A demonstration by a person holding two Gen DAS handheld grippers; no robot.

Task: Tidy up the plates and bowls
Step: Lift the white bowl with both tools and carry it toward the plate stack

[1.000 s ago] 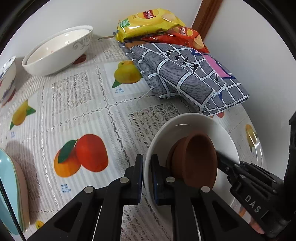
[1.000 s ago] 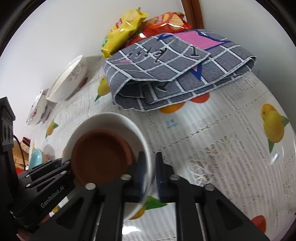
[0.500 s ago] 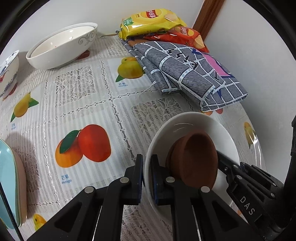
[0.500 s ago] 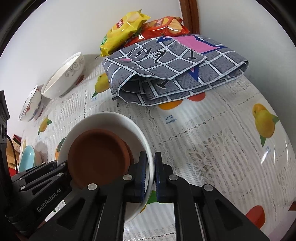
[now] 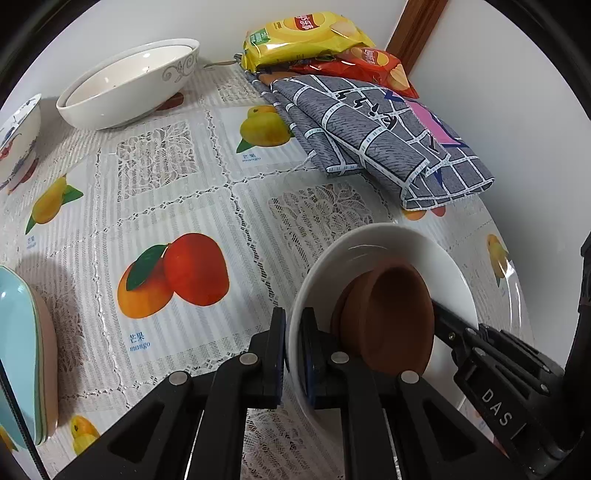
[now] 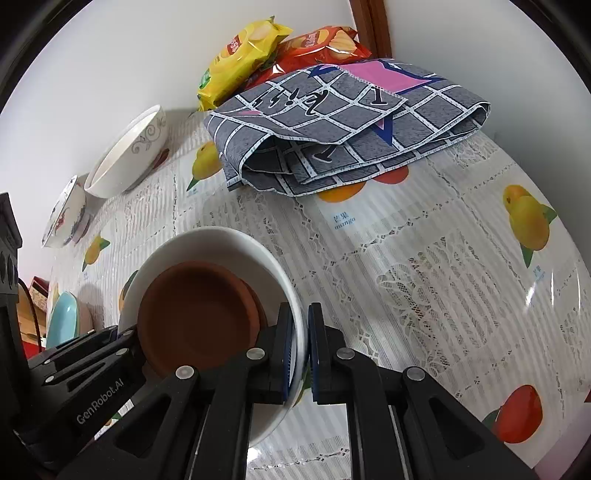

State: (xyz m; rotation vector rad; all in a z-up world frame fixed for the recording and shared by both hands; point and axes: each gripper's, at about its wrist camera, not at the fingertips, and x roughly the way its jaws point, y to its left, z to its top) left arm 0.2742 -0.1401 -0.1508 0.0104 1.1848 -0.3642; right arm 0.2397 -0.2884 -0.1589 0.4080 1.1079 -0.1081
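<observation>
A white bowl (image 5: 380,243) holds stacked brown saucers (image 5: 388,317) and hangs above the fruit-print tablecloth. My left gripper (image 5: 293,347) is shut on the bowl's left rim. My right gripper (image 6: 302,350) is shut on the opposite rim of the same white bowl (image 6: 221,240), with the brown saucers (image 6: 199,314) inside. A large white bowl with grey scrollwork (image 5: 129,85) stands at the far left, also in the right wrist view (image 6: 129,151). A blue-and-red patterned bowl (image 5: 16,140) sits at the left edge. A stack of light blue plates (image 5: 18,347) lies near left.
A folded grey checked cloth (image 5: 376,136) lies at the far right by the wall, with a yellow chip bag (image 5: 303,33) and a red chip bag (image 5: 365,62) behind it. The walls meet in a corner beyond them. The tablecloth (image 6: 443,266) stretches to the right.
Both grippers have carried the white bowl with the saucers back toward me and a little higher; the far bowl and cloth sit farther away in both views. Both grips are unchanged.
</observation>
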